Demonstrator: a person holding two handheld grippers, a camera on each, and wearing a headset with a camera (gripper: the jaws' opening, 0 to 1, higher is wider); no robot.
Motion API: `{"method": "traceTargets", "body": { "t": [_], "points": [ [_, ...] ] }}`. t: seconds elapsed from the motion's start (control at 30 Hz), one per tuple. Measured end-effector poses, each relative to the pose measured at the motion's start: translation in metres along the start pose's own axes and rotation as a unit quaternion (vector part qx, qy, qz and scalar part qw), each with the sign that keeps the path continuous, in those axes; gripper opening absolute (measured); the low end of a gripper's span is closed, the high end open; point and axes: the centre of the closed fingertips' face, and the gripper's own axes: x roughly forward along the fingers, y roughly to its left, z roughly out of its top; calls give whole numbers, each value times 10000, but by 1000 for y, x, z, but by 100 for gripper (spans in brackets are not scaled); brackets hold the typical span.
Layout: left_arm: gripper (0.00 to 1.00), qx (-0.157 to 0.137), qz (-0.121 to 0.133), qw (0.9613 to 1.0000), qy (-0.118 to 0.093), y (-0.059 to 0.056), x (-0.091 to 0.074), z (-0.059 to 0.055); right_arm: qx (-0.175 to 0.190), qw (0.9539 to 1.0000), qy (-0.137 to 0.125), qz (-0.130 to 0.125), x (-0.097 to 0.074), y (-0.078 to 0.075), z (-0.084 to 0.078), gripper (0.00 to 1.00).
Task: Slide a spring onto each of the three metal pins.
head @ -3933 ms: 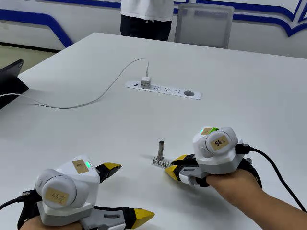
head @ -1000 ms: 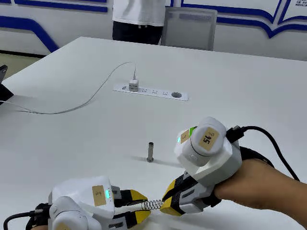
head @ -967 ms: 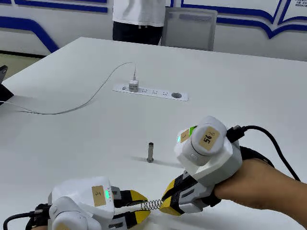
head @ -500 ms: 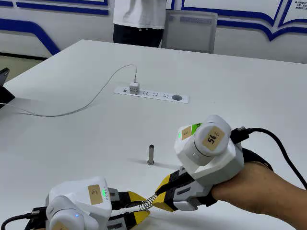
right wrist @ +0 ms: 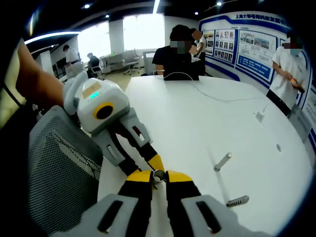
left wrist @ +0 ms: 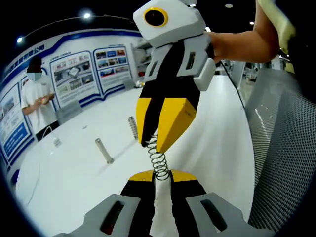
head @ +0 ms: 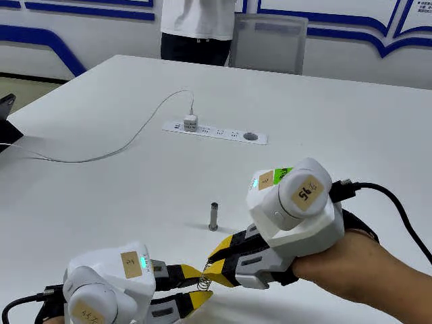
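Observation:
A small steel spring (head: 202, 281) is held between both grippers above the white table (head: 324, 121). My left gripper (head: 197, 285) is shut on its lower end, and my right gripper (head: 209, 264) is shut on its upper end. In the left gripper view the spring (left wrist: 159, 160) rises from my left gripper (left wrist: 159, 176) into the right one's yellow tips. In the right gripper view the spring (right wrist: 158, 174) shows end-on in my right gripper (right wrist: 156, 177). A bare metal pin (head: 214, 217) (left wrist: 103, 150) (right wrist: 223, 161) stands just beyond. Another pin carrying a spring (left wrist: 132, 127) (right wrist: 238, 201) sits near it.
A power strip (head: 229, 133) with a white charger (head: 191, 123) and a cable (head: 115, 152) lies farther back. A grey chair (head: 270, 44) and a standing person (head: 199, 27) are at the far edge. A mesh chair back (left wrist: 281, 163) is close to me.
The right gripper has risen and swung left, closer to the left gripper. The spring has turned from level to steeply tilted between the two sets of tips.

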Motion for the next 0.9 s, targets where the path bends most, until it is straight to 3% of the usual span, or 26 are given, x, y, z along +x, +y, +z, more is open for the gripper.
{"method": "traceTargets", "body": {
  "t": [0.5, 0.9],
  "points": [
    [12, -120, 14, 9999, -110, 3, 3, 7, -65, 9996, -251, -137, 3, -4, 11, 12],
    [14, -178, 83, 9997, -152, 7, 1, 8, -61, 9995, -265, -187, 1, -6, 12, 11]
  ]
}}
